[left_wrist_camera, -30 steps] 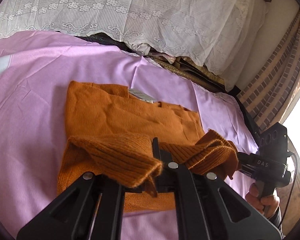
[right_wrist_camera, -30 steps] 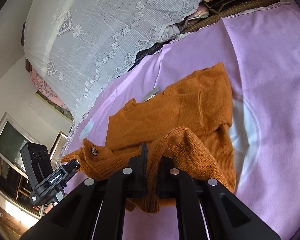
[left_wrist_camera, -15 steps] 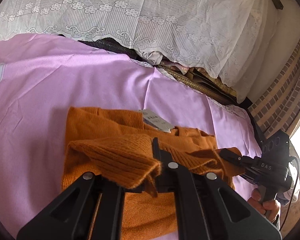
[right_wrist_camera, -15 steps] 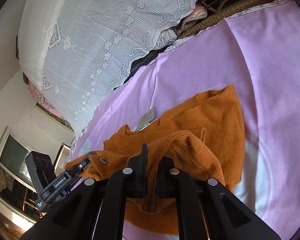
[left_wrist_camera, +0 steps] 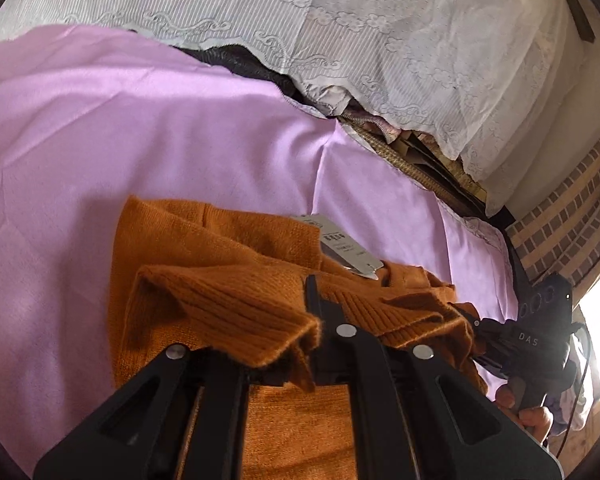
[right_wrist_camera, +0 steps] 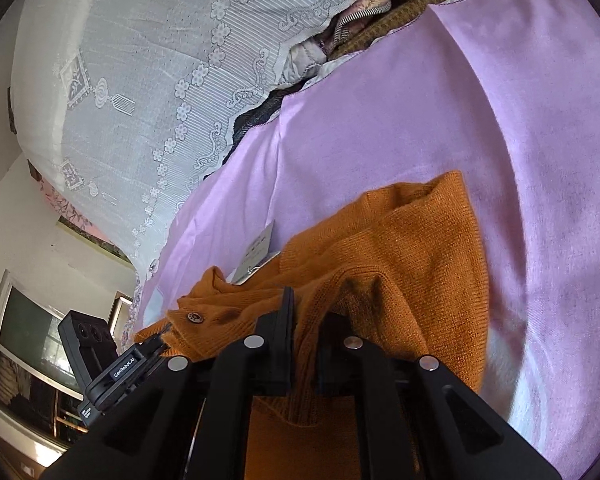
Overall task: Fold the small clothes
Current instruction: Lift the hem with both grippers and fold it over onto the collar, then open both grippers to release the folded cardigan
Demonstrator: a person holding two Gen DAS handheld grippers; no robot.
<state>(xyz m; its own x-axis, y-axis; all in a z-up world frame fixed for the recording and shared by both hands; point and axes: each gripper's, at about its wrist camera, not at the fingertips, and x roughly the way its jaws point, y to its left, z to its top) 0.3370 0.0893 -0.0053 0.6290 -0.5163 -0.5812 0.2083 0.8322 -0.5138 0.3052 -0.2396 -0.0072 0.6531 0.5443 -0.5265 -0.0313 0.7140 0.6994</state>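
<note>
Left wrist view: my left hand-held gripper (left_wrist_camera: pixel 300 332) is clamped on the orange sweater's (left_wrist_camera: pixel 228 264) hem, above its collar tag (left_wrist_camera: pixel 340 250). Right hand-held gripper (right_wrist_camera: pixel 306 320) jaws are opening with knit between them; a lopsided release could skew the fold over the bed sheet (left_wrist_camera: pixel 140 140).

The left tool (left_wrist_camera: pixel 306 320) is clamped tight, angled downward. The right tool (right_wrist_camera: pixel 304 320), also tilted down, has its jaws easing apart with knit between them; a hand (left_wrist_camera: pixel 528 410) grips its handle.
</note>
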